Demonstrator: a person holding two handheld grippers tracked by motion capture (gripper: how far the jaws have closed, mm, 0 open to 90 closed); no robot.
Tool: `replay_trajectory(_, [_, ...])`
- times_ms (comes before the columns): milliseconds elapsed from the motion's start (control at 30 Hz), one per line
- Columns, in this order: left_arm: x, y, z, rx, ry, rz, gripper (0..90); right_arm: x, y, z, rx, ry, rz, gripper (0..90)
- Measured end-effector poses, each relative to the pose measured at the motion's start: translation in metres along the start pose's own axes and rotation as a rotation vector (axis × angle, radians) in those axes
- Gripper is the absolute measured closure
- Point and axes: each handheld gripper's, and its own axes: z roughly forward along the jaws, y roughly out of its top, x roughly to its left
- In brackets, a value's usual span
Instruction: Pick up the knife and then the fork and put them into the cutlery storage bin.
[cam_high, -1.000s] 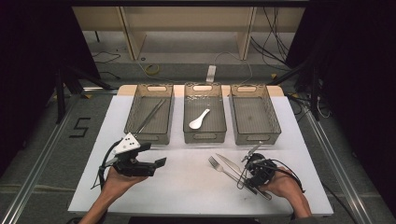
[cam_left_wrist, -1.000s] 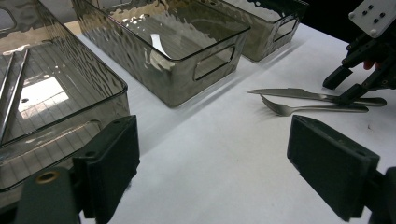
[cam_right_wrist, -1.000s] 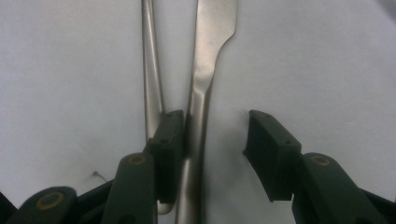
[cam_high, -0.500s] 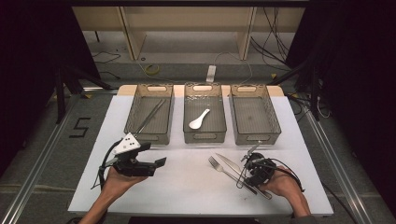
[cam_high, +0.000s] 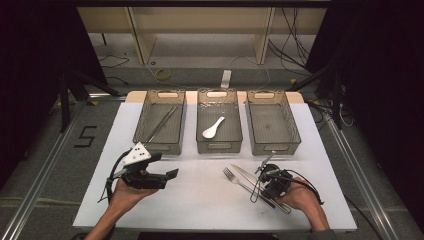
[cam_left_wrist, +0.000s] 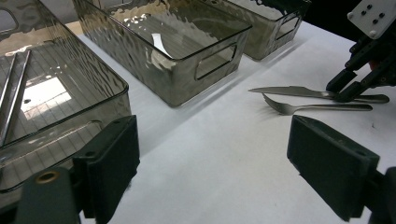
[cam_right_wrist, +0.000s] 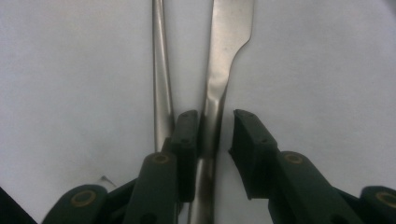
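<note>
- High view: overhead, facing fwd/down on table (cam_high: 200, 200).
- Left gripper view: low, across table; shares knife (cam_left_wrist: 299, 92) w/ right gripper view, v. close.

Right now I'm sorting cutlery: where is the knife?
In the high view, the knife lies on the table's right front, beside the fork, its handle between the right gripper's jaws.

open table (cam_high: 200, 200) between the hands | back edge blocked by three bins (cam_high: 219, 125) side by side | knife (cam_high: 245, 174) and fork (cam_high: 231, 175) lie beside right claw (cam_high: 270, 187) | left claw (cam_high: 167, 175) over bare table
</note>
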Motion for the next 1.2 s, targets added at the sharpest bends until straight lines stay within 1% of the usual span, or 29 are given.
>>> replay_trajectory(33, [-0.0002, 0.0000, -0.0001, 0.000, 0.000, 0.001, 16.4, 0.0005, 0.0007, 0.0001, 0.003, 0.007, 0.006, 73.7])
replay_trajectory(133, [-0.0003, 0.0000, 0.0001, 0.001, 0.001, 0.002, 16.5, 0.0007, 0.0015, 0.0003, 0.006, 0.011, 0.005, 76.4])
replay_trajectory(267, [-0.0007, -0.0001, 0.0003, 0.002, 0.000, 0.002, 16.4, -0.0010, 0.0013, 0.0005, 0.002, 0.022, 0.013, 77.8])
replay_trajectory(433, [-0.0009, 0.0001, 0.0004, 0.000, 0.000, 0.004, 16.5, -0.0006, 0.0016, 0.0004, 0.005, 0.019, 0.013, 78.1])
replay_trajectory(533, [-0.0012, 0.0002, 0.0006, -0.001, 0.002, 0.004, 16.5, -0.0003, 0.0020, 0.0003, 0.005, 0.019, 0.012, 79.9])
replay_trajectory(767, [-0.0017, 0.0004, 0.0008, -0.002, 0.001, 0.005, 16.5, 0.0025, 0.0032, 0.0001, 0.008, 0.004, -0.009, 80.4])
replay_trajectory(1200, [-0.0006, 0.0003, -0.0004, -0.002, 0.004, 0.006, 16.5, 0.0006, 0.0012, -0.0019, -0.023, 0.003, -0.005, 80.5])
